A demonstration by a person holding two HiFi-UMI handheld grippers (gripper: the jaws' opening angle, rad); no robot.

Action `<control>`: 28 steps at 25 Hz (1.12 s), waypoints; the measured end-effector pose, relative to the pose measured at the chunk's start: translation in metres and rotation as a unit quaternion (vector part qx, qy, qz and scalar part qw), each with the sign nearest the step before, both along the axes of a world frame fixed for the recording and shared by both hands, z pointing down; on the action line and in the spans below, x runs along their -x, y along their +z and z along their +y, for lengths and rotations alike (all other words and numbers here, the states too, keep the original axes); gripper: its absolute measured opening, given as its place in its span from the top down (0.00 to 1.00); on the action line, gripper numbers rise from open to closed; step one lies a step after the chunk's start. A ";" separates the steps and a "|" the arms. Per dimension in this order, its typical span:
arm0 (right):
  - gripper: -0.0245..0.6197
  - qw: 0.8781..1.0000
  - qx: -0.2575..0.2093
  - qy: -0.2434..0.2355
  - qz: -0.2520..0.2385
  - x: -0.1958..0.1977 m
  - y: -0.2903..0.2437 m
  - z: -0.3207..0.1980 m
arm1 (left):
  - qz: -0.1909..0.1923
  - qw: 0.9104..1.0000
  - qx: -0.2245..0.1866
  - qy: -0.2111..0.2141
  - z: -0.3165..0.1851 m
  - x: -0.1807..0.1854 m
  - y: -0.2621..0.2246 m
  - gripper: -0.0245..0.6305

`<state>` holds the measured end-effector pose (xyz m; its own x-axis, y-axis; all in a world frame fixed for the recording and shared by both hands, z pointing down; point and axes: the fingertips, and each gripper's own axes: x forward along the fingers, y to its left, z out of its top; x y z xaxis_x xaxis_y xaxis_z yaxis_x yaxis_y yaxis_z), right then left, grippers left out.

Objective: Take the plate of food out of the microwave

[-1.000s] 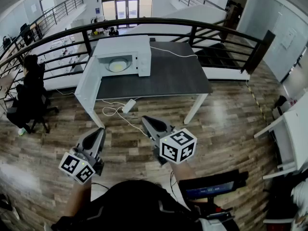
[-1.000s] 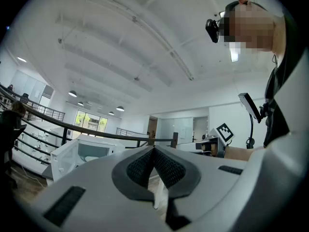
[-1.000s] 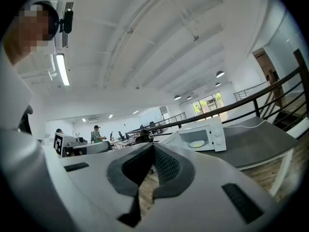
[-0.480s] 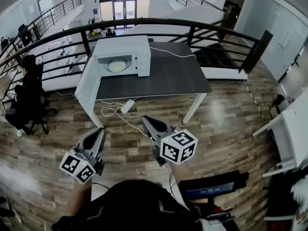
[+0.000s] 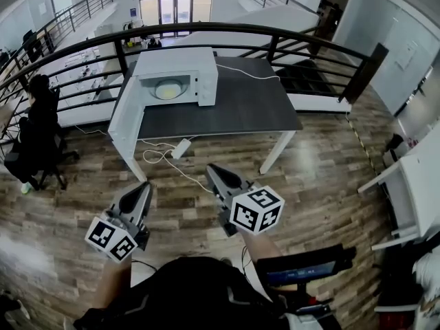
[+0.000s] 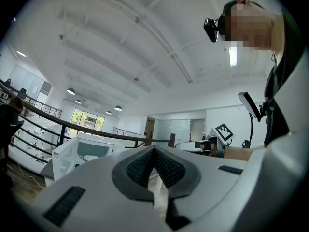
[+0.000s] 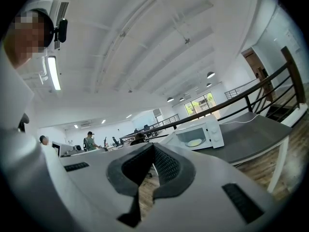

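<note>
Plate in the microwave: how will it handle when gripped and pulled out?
The plate looks flat and shallow: probably rigid, with little edge to pinch, so it may slip. Pale food lies uncovered on it, so tilting would likely spill it.

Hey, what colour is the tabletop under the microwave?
Dark grey tabletop, on white legs; the microwave itself is white. The head view shows it best.
</note>
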<state>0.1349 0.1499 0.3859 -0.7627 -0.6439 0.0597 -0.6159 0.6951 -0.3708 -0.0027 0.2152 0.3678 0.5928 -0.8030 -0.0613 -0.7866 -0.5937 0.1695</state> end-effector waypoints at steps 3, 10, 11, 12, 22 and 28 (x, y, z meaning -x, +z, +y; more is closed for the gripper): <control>0.96 1.000 0.001 0.002 0.002 0.008 0.000 0.000 | 0.002 1.000 0.000 0.004 -0.002 0.007 0.000 0.96; 0.96 1.000 -0.003 0.014 0.010 0.026 0.002 0.002 | 0.012 1.000 -0.002 0.024 -0.009 0.025 0.002 0.96; 0.96 1.000 -0.004 0.017 0.011 0.028 0.002 0.003 | 0.012 1.000 -0.002 0.028 -0.010 0.028 0.003 0.96; 0.96 1.000 -0.005 0.020 0.012 0.030 0.002 0.003 | 0.013 0.999 -0.003 0.032 -0.010 0.030 0.003 0.96; 0.96 1.000 0.000 0.027 0.015 0.044 0.011 -0.003 | 0.015 0.999 0.004 0.046 -0.022 0.043 0.012 0.96; 0.96 1.000 0.001 0.009 0.004 0.042 0.015 -0.038 | 0.008 1.000 0.005 0.020 -0.050 0.043 0.014 0.96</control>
<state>0.0932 0.1116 0.4007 -0.7506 -0.6574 0.0667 -0.6312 0.6835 -0.3666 -0.0460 0.1653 0.3816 0.6234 -0.7793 -0.0632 -0.7595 -0.6228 0.1878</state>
